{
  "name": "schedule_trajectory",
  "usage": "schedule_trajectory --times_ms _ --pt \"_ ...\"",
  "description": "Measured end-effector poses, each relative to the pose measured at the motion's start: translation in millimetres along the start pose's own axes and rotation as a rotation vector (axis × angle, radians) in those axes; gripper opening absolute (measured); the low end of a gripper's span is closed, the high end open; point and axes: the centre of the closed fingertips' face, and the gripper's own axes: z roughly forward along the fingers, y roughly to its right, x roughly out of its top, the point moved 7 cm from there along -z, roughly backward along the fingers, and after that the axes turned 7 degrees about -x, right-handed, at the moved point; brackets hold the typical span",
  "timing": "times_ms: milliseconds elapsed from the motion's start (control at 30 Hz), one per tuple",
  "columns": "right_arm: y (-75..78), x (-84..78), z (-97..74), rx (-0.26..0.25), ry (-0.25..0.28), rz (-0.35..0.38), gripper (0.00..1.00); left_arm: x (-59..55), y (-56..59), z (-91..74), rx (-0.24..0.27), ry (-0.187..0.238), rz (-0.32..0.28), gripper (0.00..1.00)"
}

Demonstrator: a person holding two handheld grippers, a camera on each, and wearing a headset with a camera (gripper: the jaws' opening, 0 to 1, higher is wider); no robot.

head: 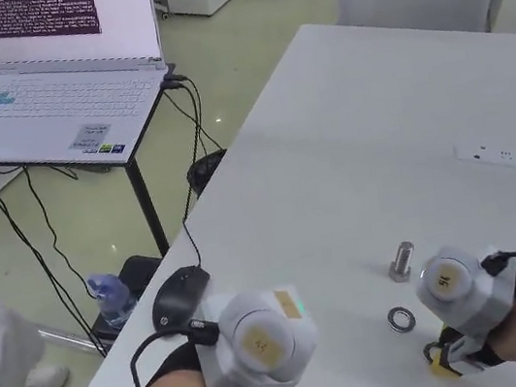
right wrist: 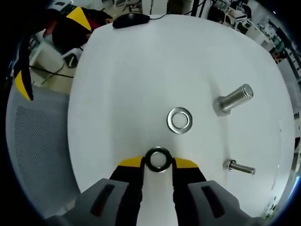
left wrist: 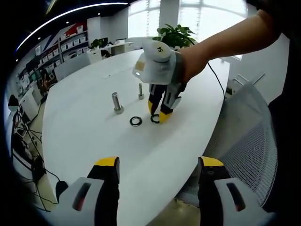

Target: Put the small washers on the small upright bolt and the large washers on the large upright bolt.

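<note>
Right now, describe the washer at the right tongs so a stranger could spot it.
On the white table, find the large upright bolt and the silver washer beside it. Nearer the edge sits a dark washer, gripped by the yellow-tipped right tongs; its neighbour lies free and brighter.

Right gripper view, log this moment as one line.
right gripper: shut on dark washer, on table | left gripper: open | silver washer: flat on table | large bolt, small bolt: bare

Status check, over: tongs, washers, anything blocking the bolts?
Left tongs open, over table edge. Right tongs shut on dark washer, down at the table. Silver washer lies loose near large bolt; it and small bolt bare. Nothing blocking.
</note>
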Motion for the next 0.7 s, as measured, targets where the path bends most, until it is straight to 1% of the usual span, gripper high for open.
schedule_trajectory --times_ms 67,167,300,400,467,500,567,633,700 --pt "-0.1 0.1 -0.2 0.001 -0.005 -0.013 0.24 0.6 0.5 0.2 0.0 -0.001 0.002 0.66" --pt "0.5 0.4 -0.1 0.005 -0.005 -0.056 0.23 1.9 0.3 0.4 0.003 0.002 0.002 0.66" --pt "2.4 -0.5 -0.9 0.012 0.008 -0.06 0.22 5.6 0.4 -0.2 0.007 0.011 -0.001 0.66" --pt "3.4 -1.9 -2.1 0.027 0.022 -0.042 0.22 5.7 0.4 0.0 0.006 0.01 -0.003 0.66" --pt "3.7 -2.5 -3.5 0.031 0.023 -0.055 0.22 5.2 0.3 0.6 0.005 0.007 -0.002 0.66" --pt "5.7 -2.0 -6.0 0.027 0.027 -0.06 0.22 5.5 0.4 0.8 0.004 0.007 -0.002 0.66" --pt "7.2 -2.6 -9.7 0.046 0.022 -0.064 0.22 5.8 0.4 1.3 0.002 0.008 -0.002 0.66" --pt "10.1 -4.1 -14.0 0.04 0.006 -0.09 0.22 6.2 0.4 1.9 0.001 0.008 -0.001 0.66" --pt "14.7 -4.1 -20.8 0.034 0.004 -0.098 0.22 7.1 0.3 2.4 0.0 0.009 0.002 0.66"
